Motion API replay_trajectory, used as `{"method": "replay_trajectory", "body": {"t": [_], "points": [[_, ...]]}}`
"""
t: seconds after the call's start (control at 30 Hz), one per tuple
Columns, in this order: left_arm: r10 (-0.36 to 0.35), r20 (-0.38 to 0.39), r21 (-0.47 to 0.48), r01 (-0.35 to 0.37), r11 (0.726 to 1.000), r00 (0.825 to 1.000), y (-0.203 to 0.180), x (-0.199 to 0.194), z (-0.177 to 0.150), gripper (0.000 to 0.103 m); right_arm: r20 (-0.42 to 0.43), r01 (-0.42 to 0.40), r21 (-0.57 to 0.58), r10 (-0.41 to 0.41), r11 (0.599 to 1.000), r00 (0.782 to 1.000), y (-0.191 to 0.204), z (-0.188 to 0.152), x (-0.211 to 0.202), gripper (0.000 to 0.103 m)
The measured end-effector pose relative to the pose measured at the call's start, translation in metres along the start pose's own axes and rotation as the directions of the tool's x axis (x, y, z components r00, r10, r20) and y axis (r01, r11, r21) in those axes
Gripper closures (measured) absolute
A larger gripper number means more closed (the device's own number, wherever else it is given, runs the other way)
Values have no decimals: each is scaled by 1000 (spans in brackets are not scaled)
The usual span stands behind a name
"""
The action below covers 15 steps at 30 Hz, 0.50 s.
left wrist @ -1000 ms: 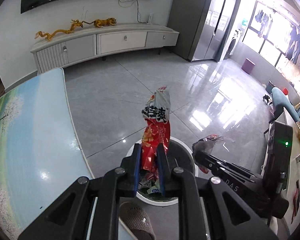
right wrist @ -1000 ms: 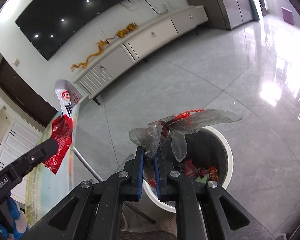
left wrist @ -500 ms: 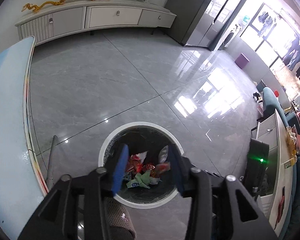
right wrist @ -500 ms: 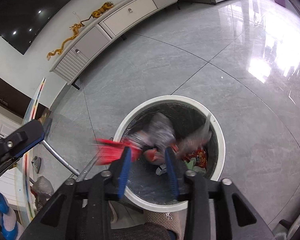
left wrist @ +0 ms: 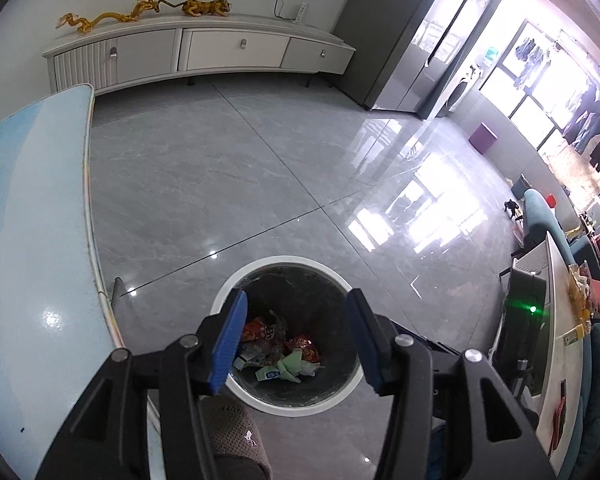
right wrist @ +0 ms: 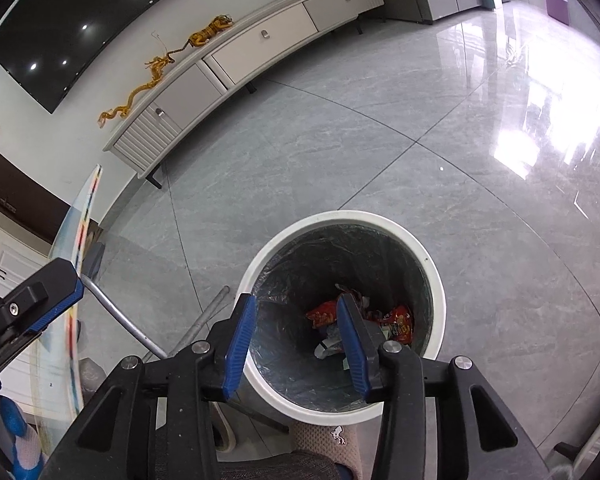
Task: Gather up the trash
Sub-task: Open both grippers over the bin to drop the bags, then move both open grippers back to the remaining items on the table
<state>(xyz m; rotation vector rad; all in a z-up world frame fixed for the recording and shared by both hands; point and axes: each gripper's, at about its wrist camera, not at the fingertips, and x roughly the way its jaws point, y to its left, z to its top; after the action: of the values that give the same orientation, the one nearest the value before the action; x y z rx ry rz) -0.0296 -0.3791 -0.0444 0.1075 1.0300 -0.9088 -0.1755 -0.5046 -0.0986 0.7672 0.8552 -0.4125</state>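
While over the bin (right wrist: 342,216), right gripper (right wrist: 296,342) opening, left gripper (left wrist: 294,340) parted, both empty

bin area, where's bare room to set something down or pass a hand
Bare grey floor runs from the bin to the cabinet. The tabletop beside the bin looks bare too. Inside the bin, wrappers crowd the bottom. Table legs crowd the bin's near side.
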Motion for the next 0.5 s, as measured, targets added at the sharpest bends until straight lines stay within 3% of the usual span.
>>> {"method": "replay_trajectory", "body": {"t": [0.5], "points": [[54, 131, -11, -53, 999, 990, 17, -71, -8, 53, 116, -53, -94, 64, 994, 991, 52, 3, -55, 62]]}}
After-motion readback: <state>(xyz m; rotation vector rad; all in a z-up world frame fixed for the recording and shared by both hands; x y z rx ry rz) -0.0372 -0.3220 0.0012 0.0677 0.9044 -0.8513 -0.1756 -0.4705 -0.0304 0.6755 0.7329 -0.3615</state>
